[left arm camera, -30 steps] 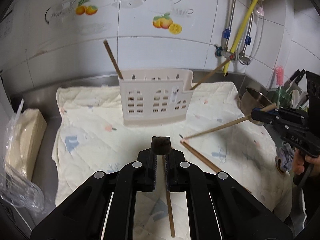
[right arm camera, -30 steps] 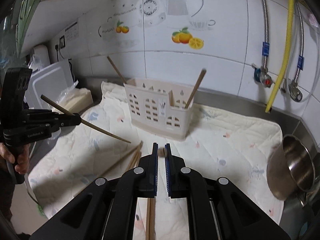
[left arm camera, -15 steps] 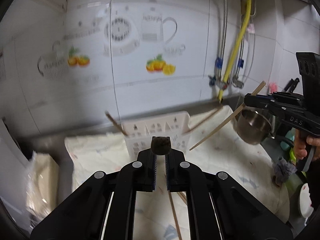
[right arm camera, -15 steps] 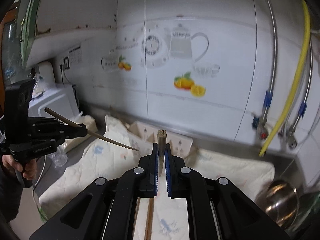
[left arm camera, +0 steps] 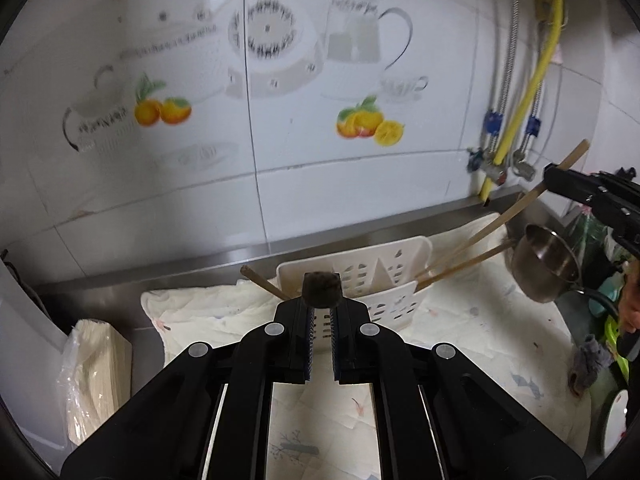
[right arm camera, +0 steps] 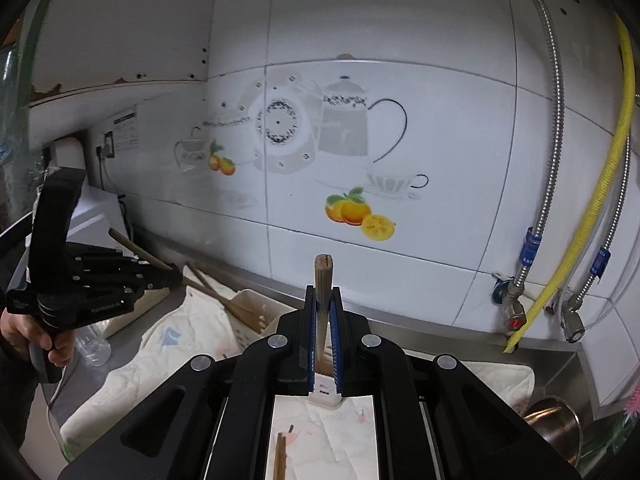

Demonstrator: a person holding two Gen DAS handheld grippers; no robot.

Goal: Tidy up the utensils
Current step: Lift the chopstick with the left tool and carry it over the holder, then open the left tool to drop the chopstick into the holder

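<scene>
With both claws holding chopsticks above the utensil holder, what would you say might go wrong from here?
1. The right claw grips its chopstick well below the top end; lowered off-line, the tip could catch the utensil holder rim and tip it.
2. The left claw pinches its chopstick near the dark end, so it may pivot or slip.
3. The angled chopsticks already in the holder could block entry.

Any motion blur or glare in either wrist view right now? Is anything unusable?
Left wrist: wall decals smeared, likely motion blur; utensil caddy soft; left gripper sharp; heavy fisheye bending and dark corner vignette. Right wrist: wall tiles fairly crisp, the chopstick in the right gripper readable, mild sheen on the tiles, same barrel distortion. Both usable.
</scene>
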